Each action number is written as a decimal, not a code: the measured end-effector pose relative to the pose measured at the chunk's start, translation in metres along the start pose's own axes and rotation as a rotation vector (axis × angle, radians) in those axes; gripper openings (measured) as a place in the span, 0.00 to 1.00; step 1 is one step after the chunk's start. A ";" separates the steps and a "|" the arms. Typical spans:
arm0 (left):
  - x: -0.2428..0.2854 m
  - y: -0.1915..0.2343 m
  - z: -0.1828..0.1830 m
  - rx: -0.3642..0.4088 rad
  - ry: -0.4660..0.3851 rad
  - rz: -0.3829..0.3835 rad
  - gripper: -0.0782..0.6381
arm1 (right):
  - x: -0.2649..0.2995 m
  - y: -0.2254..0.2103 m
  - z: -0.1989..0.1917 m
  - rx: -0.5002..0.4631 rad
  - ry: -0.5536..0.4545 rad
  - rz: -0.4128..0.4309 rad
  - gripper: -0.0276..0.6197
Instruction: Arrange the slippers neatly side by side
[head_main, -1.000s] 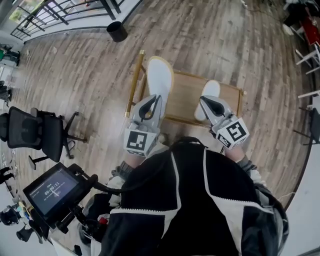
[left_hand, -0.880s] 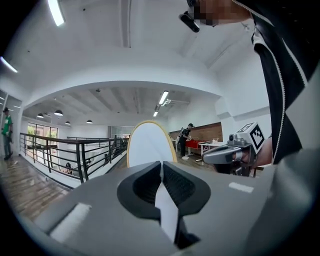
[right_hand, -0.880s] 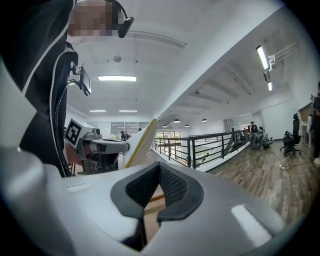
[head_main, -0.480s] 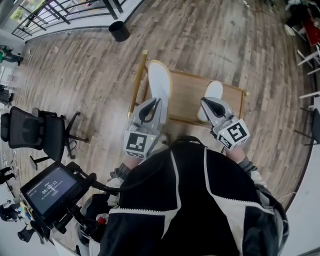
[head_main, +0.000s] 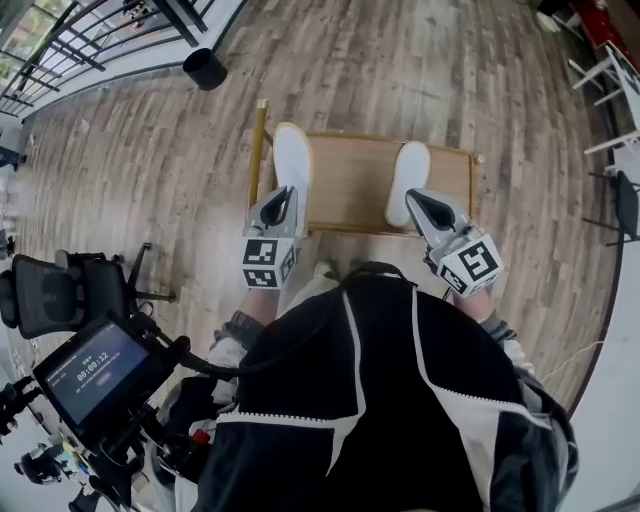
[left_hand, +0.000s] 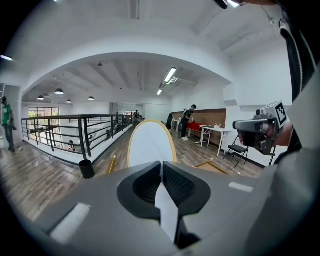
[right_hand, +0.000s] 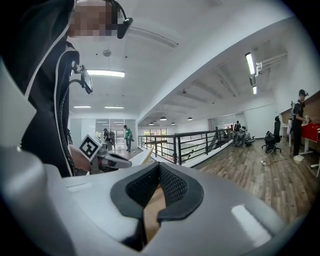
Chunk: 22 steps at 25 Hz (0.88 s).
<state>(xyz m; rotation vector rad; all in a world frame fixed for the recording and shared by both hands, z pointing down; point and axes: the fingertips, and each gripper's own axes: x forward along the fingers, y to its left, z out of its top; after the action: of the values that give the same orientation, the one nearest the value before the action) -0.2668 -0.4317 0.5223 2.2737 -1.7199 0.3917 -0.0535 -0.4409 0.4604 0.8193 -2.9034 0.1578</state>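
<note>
Head view: my left gripper (head_main: 281, 193) clamps the left slipper (head_main: 292, 160) (white, tan-rimmed) ahead; right gripper (head_main: 413, 196) pinches the right slipper (head_main: 410, 170).

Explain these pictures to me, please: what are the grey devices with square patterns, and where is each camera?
No robot here: a person holds grey tongs in each hand. One camera sits on the person's head and looks down; one rides on each pair of tongs. Below stands a low wooden table with two white slippers. The left tongs are shut on the left slipper's edge. The right tongs are shut beside the right slipper; I cannot tell what the tan strip between them is.
</note>
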 end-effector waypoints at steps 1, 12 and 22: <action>0.004 0.001 -0.005 -0.009 0.018 -0.004 0.15 | -0.006 0.001 0.000 0.000 0.002 -0.014 0.05; 0.051 0.040 -0.105 -0.085 0.251 0.050 0.15 | -0.049 0.042 -0.005 0.005 0.035 -0.119 0.05; 0.142 0.066 -0.155 -0.178 0.410 0.114 0.15 | -0.057 -0.011 -0.022 0.039 0.067 -0.185 0.05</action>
<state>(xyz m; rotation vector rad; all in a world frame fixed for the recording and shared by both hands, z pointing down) -0.3013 -0.5193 0.7218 1.8224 -1.6009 0.6492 0.0023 -0.4177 0.4747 1.0610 -2.7527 0.2203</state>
